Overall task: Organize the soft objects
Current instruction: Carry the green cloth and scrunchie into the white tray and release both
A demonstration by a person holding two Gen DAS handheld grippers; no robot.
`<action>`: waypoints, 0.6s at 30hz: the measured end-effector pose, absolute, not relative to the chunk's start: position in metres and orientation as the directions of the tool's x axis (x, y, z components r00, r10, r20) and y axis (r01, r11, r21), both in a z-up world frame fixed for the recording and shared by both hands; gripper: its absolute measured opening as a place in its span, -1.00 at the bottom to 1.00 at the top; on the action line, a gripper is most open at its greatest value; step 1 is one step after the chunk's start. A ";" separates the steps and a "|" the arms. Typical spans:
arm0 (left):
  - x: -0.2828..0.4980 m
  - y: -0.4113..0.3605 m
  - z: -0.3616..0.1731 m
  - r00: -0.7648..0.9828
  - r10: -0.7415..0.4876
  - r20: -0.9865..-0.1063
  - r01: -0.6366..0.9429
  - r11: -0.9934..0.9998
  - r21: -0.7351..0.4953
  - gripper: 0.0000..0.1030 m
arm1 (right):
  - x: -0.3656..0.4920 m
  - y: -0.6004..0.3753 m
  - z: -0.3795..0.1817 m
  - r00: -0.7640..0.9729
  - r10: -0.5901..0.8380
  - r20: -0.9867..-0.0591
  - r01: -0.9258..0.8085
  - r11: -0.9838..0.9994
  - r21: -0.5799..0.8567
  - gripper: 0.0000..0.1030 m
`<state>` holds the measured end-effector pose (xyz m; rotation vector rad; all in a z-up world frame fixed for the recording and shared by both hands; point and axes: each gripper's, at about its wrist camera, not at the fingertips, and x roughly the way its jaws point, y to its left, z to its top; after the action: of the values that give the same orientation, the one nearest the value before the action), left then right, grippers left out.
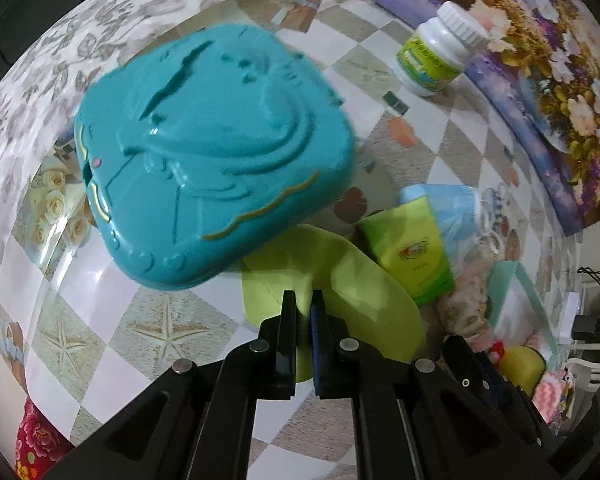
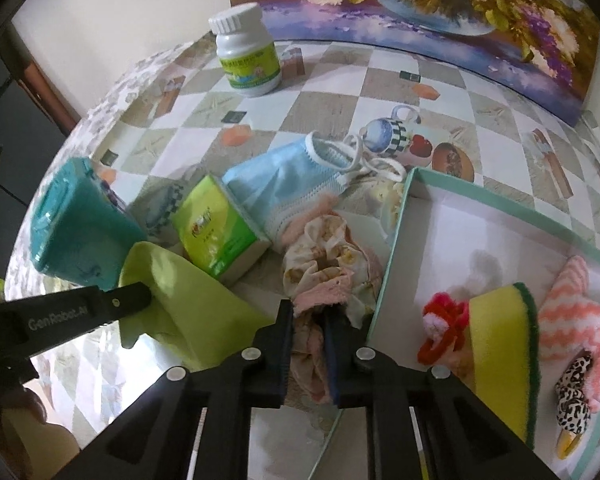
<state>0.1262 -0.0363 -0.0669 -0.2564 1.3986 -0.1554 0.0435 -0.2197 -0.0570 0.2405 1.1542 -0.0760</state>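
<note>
My left gripper [image 1: 303, 300] is shut on a lime green cloth [image 1: 352, 280], which also shows in the right wrist view [image 2: 196, 300] with the left gripper [image 2: 150, 298] clamped on its edge. My right gripper [image 2: 308, 312] is shut on a pink and cream floral fabric piece [image 2: 328, 268] lying just left of the open white box [image 2: 392, 248]. In the box lie a yellow sponge [image 2: 500, 344], a red knitted item [image 2: 440, 324], a pink striped cloth [image 2: 576, 312] and a leopard-print item [image 2: 576, 396]. A blue face mask [image 2: 284, 184] lies behind the fabric.
A teal plastic case [image 1: 212, 156] stands on the checkered tablecloth left of the green cloth. A green tissue pack [image 2: 216, 228] sits beside the mask. A white pill bottle [image 2: 246, 52] stands at the back before a flower painting [image 2: 440, 4].
</note>
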 end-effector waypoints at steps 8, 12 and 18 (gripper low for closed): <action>0.116 -0.050 -0.037 0.234 -0.314 -0.920 0.036 0.949 -0.314 -0.90 | 0.038 -0.227 -0.028 0.469 0.072 -0.880 0.194 0.964 0.183 -0.71; 0.110 -0.056 -0.017 0.279 -0.352 -0.894 0.084 0.936 -0.342 -0.91 | 0.034 -0.234 -0.010 0.510 0.068 -0.858 0.210 0.957 0.201 -0.71; 0.107 -0.058 0.002 0.315 -0.414 -0.854 0.150 0.910 -0.385 -0.91 | 0.023 -0.245 0.020 0.571 0.050 -0.819 0.230 0.948 0.219 -0.71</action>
<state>0.1067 -0.0580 0.0018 -0.2529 1.1960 -0.3766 0.0230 -0.2452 0.0196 0.3188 0.9612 -0.1077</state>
